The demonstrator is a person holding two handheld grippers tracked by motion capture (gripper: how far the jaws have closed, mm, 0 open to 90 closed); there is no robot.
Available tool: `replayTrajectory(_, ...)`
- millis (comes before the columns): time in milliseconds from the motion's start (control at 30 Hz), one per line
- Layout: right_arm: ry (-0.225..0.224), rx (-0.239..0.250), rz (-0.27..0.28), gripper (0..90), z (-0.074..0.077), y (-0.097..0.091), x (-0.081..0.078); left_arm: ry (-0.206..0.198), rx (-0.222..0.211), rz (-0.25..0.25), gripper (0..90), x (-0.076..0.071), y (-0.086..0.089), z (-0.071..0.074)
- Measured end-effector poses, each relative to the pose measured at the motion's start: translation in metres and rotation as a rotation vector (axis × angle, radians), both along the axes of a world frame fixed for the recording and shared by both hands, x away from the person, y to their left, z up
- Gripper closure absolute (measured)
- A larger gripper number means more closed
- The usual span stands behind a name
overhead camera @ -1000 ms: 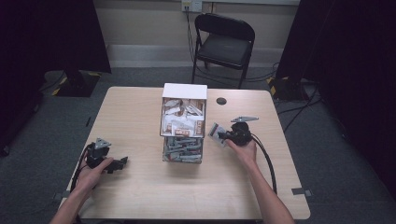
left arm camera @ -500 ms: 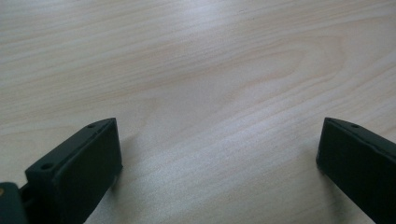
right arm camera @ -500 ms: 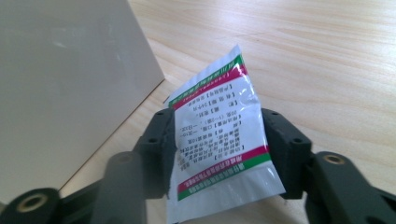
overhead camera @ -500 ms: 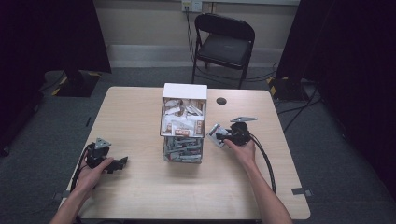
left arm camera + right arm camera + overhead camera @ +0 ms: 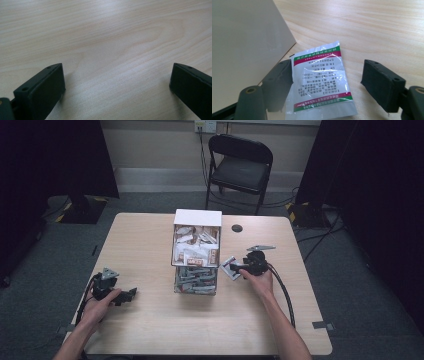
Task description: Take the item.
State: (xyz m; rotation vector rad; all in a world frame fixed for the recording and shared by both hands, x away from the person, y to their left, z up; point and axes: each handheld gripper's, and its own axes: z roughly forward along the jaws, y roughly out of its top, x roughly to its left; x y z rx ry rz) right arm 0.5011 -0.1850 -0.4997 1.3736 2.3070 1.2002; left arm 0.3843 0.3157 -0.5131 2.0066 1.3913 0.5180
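**Sachet carried in beside the box, jaws wide around it**

While the right hand-held gripper (image 5: 236,266) stood a little clear of the box a second ago, at centre right of the high view, it now sits just beside the box's right wall, so the sachet has travelled inward with it.

- Item 1: small white plastic sachet with green and red bands and printed text (image 5: 320,82). Location: lower centre of the right gripper view, lying between the jaws over the tabletop, one edge against the left jaw. Whether it rests flat on the wood or hangs from that jaw cannot be told.
- Item 2: right hand-held gripper (image 5: 325,82). State: jaws wide apart, the right one well clear of the sachet; no firm pinch.
- Item 3: tall white cardboard box with a clear lower front, full of sachets (image 5: 197,251). Location: centre of the high view; its pale wall (image 5: 244,45) occupies the upper left of the right gripper view.
- Item 4: left hand-held gripper (image 5: 122,296). Location: lower left of the high view, unmoved. State: jaws spread wide over the bare pale wooden tabletop (image 5: 105,37), holding nothing.

Judgement: the sachet has probably been brought over for stowing, or just released; it needs a proper grip before lifting.
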Motion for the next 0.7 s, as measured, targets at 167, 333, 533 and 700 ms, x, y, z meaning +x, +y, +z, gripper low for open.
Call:
replayTrajectory(167, -0.006, -0.001, -0.012, 19.9, 0.004, -0.003, -0.001, 0.0, 0.0, 0.0, 0.0, 0.0, 0.0, 0.0)
replayTrajectory(333, -0.002, 0.021, -0.025, 15.1, 0.011, -0.01, -0.003, 0.0, 0.0, 0.0, 0.0, 0.0, 0.0, 0.0)
replayTrajectory(533, -0.012, 0.022, -0.036, 15.2, 0.022, -0.015, -0.009, 0.0, 0.0, 0.0, 0.0, 0.0, 0.0, 0.0)
replayTrajectory(700, -0.014, 0.003, -0.055, 15.8, 0.032, -0.019, -0.015, 0.0, 0.0, 0.0, 0.0, 0.0, 0.0, 0.0)
